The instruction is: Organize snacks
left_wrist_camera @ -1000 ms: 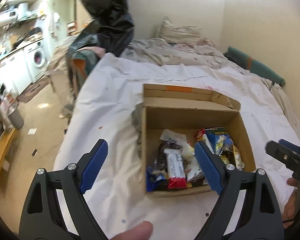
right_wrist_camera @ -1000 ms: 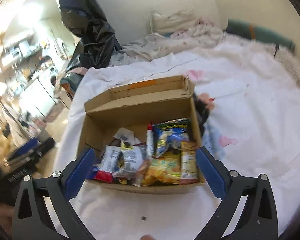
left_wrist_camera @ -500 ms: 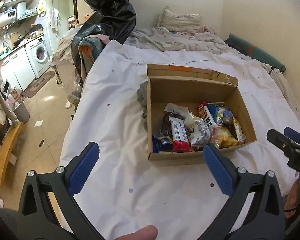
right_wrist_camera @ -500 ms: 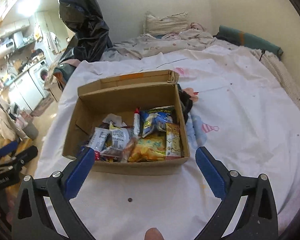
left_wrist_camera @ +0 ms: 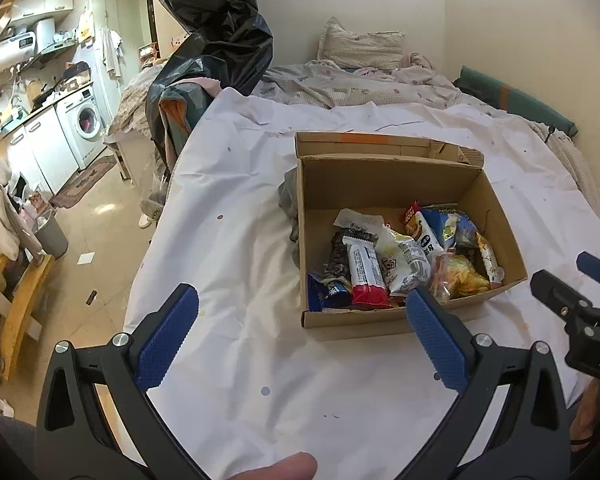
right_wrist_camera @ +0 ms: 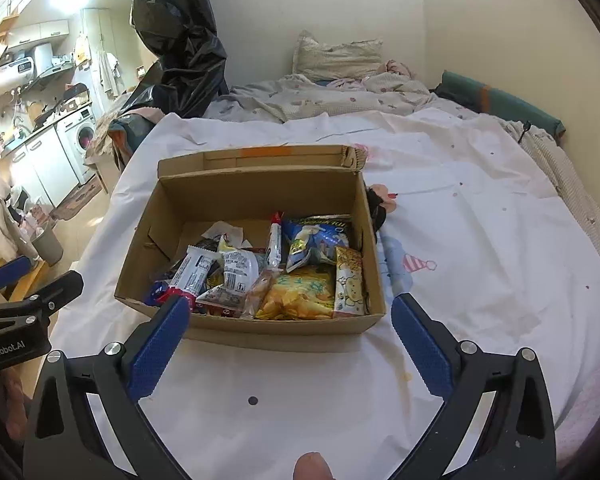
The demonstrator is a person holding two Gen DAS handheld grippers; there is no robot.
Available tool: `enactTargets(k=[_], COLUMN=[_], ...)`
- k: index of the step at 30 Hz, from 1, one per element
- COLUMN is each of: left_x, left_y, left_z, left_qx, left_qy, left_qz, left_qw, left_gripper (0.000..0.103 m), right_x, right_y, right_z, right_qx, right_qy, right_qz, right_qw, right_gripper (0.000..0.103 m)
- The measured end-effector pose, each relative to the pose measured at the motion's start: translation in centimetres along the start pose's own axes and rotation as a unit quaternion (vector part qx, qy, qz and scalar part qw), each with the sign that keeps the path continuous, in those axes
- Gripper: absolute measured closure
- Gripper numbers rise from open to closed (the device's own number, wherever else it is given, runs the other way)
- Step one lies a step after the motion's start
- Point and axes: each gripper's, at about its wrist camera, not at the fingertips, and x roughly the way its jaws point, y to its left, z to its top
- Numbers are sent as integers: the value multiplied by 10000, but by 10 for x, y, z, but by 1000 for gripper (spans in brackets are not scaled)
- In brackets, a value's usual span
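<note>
While both claws gape wide, empty, snack box point(right_wrist_camera: 260, 192) sits just beyond right claw point(right_wrist_camera: 290, 344), right of left claw point(left_wrist_camera: 302, 340).

Cream walls point(left_wrist_camera: 500, 20). Bed under white sheet point(left_wrist_camera: 228, 216), pillow point(left_wrist_camera: 360, 50) at head. Black plastic bag point(left_wrist_camera: 216, 28) beside bed. Tiled floor point(left_wrist_camera: 96, 232). Washing machine point(left_wrist_camera: 85, 122) under kitchen counter, white cabinets point(left_wrist_camera: 40, 152) alongside.
</note>
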Motion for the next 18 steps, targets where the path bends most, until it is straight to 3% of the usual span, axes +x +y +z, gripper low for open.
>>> enactTargets(k=[18], left_x=[2], left_y=[4], left_z=[0], left_qx=[-95], left_qy=[100], left_qz=[-74], left_qw=[9999], left_gripper=[0], right_x=[5], right_y=[-3], right_z=[0], right_qx=[130], right_qy=[62], right_qz=[1], right_qw=[9999], right_gripper=[0])
